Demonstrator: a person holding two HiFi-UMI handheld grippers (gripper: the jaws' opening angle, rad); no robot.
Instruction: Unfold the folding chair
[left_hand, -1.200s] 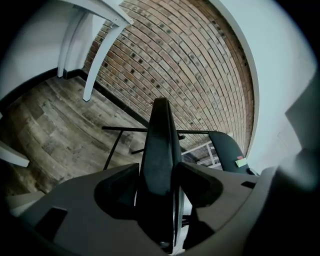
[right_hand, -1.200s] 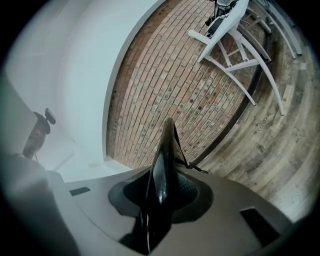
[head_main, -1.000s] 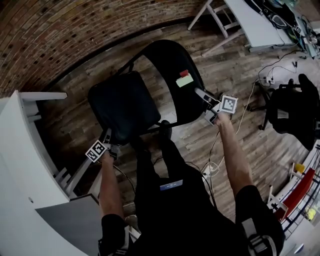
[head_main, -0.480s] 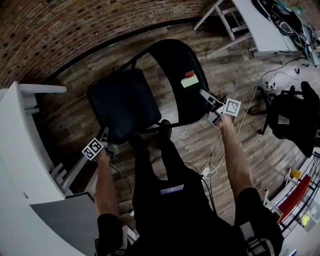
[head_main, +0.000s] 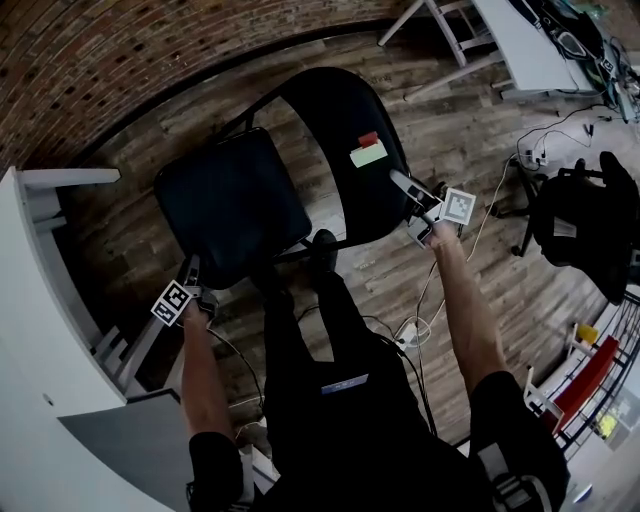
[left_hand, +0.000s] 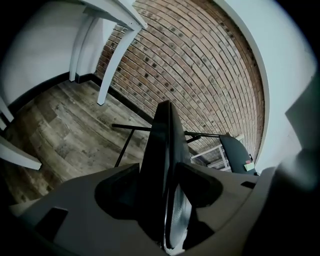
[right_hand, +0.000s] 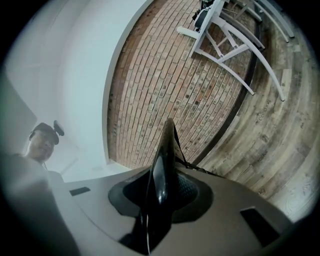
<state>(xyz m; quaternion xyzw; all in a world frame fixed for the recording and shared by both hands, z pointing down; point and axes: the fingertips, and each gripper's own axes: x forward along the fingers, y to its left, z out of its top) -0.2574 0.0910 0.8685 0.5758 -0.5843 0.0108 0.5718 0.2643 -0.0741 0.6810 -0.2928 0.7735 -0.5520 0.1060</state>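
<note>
The black folding chair stands on the wood floor in front of me. Its padded seat (head_main: 230, 205) lies at the left, and its curved backrest (head_main: 345, 140) bears a red and green tag (head_main: 368, 151). My left gripper (head_main: 190, 275) is shut on the seat's near edge. In the left gripper view the seat (left_hand: 162, 145) runs edge-on between the jaws of the left gripper (left_hand: 161, 187), with the backrest (left_hand: 236, 154) beyond. My right gripper (head_main: 405, 192) is shut on the backrest's side edge, seen as a thin black blade (right_hand: 165, 150) in the right gripper (right_hand: 159, 196).
A white table (head_main: 40, 340) crowds the left side beside my left arm. Another white table (head_main: 520, 50) stands at the top right. A black office chair (head_main: 590, 225) and floor cables (head_main: 420, 325) lie to the right. A brick wall (head_main: 100, 60) closes the far side.
The seat has swung down and to the left with my left gripper still on its edge. My right gripper has sunk slightly, keeping hold of the backrest.
</note>
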